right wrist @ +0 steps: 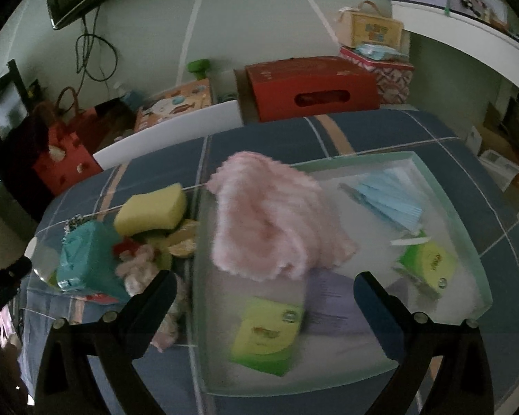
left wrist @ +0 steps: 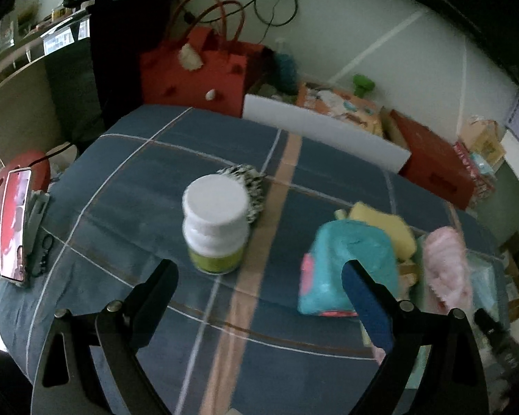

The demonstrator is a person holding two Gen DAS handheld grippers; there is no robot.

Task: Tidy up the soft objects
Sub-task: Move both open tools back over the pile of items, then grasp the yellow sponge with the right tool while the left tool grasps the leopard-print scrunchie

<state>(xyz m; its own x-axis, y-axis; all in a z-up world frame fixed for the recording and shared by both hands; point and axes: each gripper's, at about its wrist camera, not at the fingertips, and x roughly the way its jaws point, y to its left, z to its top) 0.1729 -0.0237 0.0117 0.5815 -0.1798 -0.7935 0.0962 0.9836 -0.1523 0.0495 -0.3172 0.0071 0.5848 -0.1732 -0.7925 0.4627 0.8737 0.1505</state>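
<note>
A clear plastic bin [right wrist: 481, 269] sits on the blue plaid table. In it lie a fluffy pink cloth [right wrist: 270, 221], blue face masks [right wrist: 391, 204] and two green packets [right wrist: 266, 335]. Left of the bin lie a yellow sponge [right wrist: 152, 211], a teal soft pack [right wrist: 86, 259] and small soft toys [right wrist: 138, 266]. My right gripper [right wrist: 264, 297] is open and empty, just in front of the pink cloth. My left gripper [left wrist: 259, 276] is open and empty, between a white bottle [left wrist: 216, 221] and the teal pack [left wrist: 349, 266]. The sponge [left wrist: 387, 224] and pink cloth [left wrist: 449, 259] show there too.
A black-and-white patterned item [left wrist: 249, 183] lies behind the bottle. A phone on a stand [left wrist: 15, 221] is at the table's left edge. Behind the table are a red bag [left wrist: 197, 69], a white board [left wrist: 325, 131] and a red box [right wrist: 311, 86].
</note>
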